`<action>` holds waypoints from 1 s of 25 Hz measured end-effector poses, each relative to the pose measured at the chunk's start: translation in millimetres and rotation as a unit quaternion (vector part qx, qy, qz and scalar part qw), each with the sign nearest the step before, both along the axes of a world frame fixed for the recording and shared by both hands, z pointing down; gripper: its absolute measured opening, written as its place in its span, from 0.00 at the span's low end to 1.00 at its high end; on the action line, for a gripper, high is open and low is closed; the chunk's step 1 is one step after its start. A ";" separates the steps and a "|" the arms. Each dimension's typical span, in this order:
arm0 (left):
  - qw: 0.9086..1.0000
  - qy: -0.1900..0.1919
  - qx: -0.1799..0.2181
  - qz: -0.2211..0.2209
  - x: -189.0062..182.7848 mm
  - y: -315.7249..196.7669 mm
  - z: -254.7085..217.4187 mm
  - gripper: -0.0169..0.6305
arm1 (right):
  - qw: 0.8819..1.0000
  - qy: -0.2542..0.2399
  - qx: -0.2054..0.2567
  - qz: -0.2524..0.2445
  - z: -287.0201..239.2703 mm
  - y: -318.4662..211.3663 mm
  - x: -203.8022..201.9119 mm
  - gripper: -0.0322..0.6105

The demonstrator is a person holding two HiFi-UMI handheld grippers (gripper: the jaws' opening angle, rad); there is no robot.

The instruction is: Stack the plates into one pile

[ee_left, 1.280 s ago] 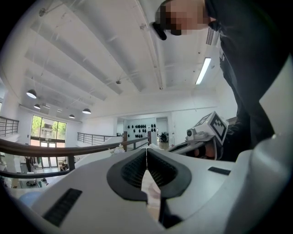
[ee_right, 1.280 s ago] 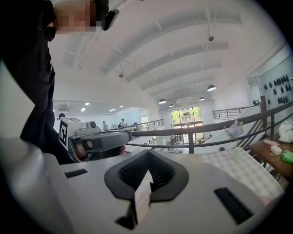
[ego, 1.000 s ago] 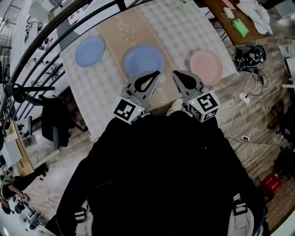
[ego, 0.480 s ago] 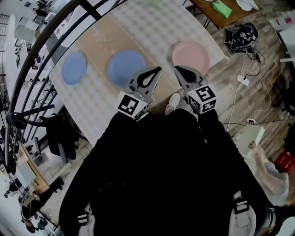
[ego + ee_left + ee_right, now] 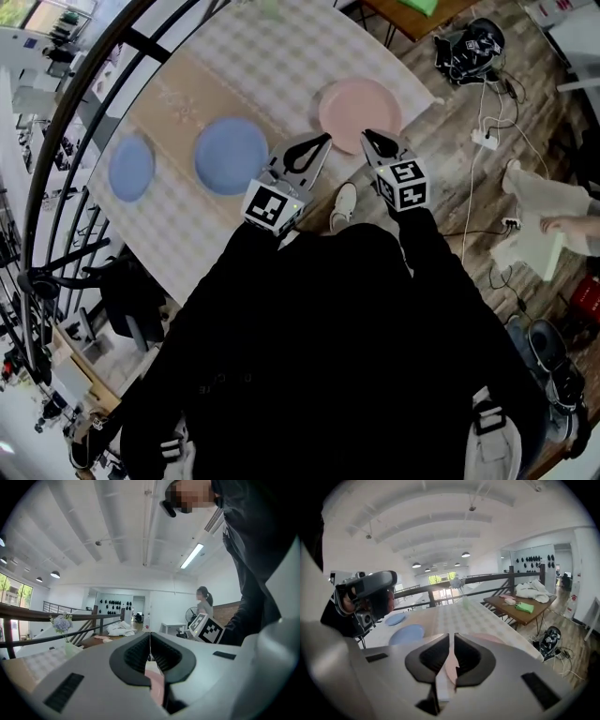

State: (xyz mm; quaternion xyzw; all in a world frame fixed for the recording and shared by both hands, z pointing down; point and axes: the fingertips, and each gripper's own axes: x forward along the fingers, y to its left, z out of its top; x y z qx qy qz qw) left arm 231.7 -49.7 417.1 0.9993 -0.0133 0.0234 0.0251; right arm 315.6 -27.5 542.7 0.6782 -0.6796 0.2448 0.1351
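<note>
Your left gripper's fingers are closed, empty. Your right gripper's fingers have just been opening to a narrow, empty gap, with the pink plate at its twelve o'clock.

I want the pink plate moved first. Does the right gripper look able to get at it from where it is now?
Probably yes. The right gripper hangs by the near rim of the pink plate, nothing lies between them, and its jaws have just been opening, slightly apart and empty.
</note>
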 end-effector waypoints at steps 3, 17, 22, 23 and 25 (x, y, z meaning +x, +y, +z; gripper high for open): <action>1.000 -0.002 0.007 0.011 20.7 2.0 6.2 0.06 | 0.999 0.002 -0.020 0.026 16.9 3.0 25.3 0.13; 0.999 -0.028 0.001 0.030 98.1 3.7 27.6 0.06 | 0.987 -0.008 -0.135 0.087 104.2 10.9 128.8 0.19; 0.999 -0.031 0.002 0.035 115.7 4.7 32.5 0.06 | 0.979 -0.004 -0.183 0.087 130.8 9.8 152.2 0.28; 0.999 -0.031 0.000 0.036 118.4 4.9 34.0 0.06 | 0.977 -0.004 -0.192 0.089 136.3 10.1 156.9 0.28; 0.999 -0.031 -0.006 0.037 123.3 4.3 37.2 0.06 | 0.973 -0.005 -0.210 0.091 148.6 9.5 164.5 0.29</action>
